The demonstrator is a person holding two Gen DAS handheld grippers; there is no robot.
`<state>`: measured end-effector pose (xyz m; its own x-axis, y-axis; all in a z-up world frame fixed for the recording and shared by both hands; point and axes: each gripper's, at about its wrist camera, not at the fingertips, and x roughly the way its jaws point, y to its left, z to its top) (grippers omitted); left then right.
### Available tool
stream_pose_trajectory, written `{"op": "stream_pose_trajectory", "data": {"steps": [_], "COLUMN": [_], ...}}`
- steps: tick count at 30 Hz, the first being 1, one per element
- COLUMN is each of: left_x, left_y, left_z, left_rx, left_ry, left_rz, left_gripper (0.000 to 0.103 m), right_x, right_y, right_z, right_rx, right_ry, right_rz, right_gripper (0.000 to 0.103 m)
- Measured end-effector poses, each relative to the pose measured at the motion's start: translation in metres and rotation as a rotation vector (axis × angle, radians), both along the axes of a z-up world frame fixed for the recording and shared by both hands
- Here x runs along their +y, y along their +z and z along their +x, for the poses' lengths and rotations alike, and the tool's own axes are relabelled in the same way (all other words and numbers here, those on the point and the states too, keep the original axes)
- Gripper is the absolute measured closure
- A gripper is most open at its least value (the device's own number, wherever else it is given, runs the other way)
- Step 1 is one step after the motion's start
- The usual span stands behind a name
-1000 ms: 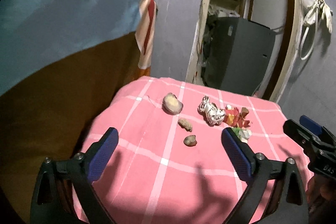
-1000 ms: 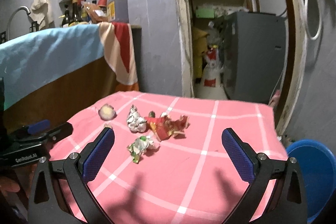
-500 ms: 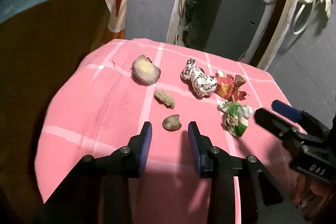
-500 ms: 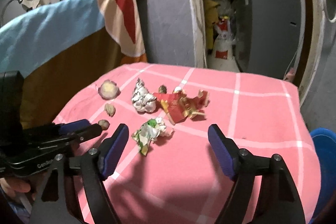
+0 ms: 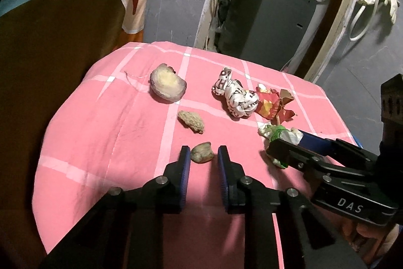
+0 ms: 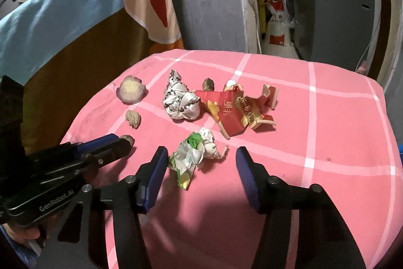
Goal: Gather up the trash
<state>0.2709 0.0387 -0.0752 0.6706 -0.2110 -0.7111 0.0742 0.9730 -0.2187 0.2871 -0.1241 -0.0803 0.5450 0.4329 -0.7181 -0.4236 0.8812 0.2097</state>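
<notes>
Trash lies on a pink checked tablecloth [image 5: 100, 143]. My left gripper [image 5: 201, 155] has its fingers partly closed on either side of a small brown lump [image 5: 202, 155], with small gaps showing. My right gripper [image 6: 201, 155] is open around a crumpled green and white wrapper [image 6: 194, 155], which also shows in the left wrist view [image 5: 279, 132]. Further off lie a second brown lump [image 5: 191, 121], a peel slice [image 5: 167, 85], a crumpled white printed wrapper [image 5: 235, 97] and a torn red packet [image 6: 239, 112].
A cloth-draped wooden counter [image 6: 75, 47] stands to the left of the table. A grey appliance [image 5: 267, 24] sits in the doorway behind. Another small brown piece [image 6: 208, 85] lies behind the wrappers. The table's right edge [image 6: 388, 117] drops off.
Both grippers have moved forward and down toward the table. The left fingers have narrowed around the small brown lump. The right fingers have narrowed and now straddle the green and white wrapper.
</notes>
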Motion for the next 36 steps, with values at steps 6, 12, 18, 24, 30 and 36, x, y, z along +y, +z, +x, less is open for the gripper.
{"op": "stream_pose_trajectory", "data": {"steps": [6, 12, 18, 24, 30, 36], "left_x": [0.0, 0.0, -0.006, -0.014, -0.034, -0.07], "left_y": [0.0, 0.001, 0.006, 0.017, 0.039, 0.067], "left_z": [0.0, -0.001, -0.008, -0.019, -0.028, -0.041], "left_rx": [0.003, 0.001, -0.022, -0.074, -0.165, -0.283], "left_ry": [0.003, 0.012, 0.005, -0.002, -0.027, -0.085], "left_rz": [-0.003, -0.021, -0.034, -0.058, -0.093, -0.128], "left_gripper": [0.088, 0.088, 0.089, 0.089, 0.089, 0.089], "right_x": [0.003, -0.002, -0.012, -0.029, -0.047, -0.077], "right_y": [-0.002, 0.0, 0.005, 0.016, 0.037, 0.065], "right_z": [0.001, -0.004, -0.014, -0.031, -0.055, -0.078], "right_rx": [0.012, 0.015, -0.017, -0.074, -0.196, -0.331], "right_ry": [0.02, 0.028, 0.019, 0.008, -0.017, -0.068], "right_rz": [0.0, 0.025, 0.044, 0.066, 0.07, 0.062], "right_gripper": [0.067, 0.083, 0.087, 0.087, 0.087, 0.087]}}
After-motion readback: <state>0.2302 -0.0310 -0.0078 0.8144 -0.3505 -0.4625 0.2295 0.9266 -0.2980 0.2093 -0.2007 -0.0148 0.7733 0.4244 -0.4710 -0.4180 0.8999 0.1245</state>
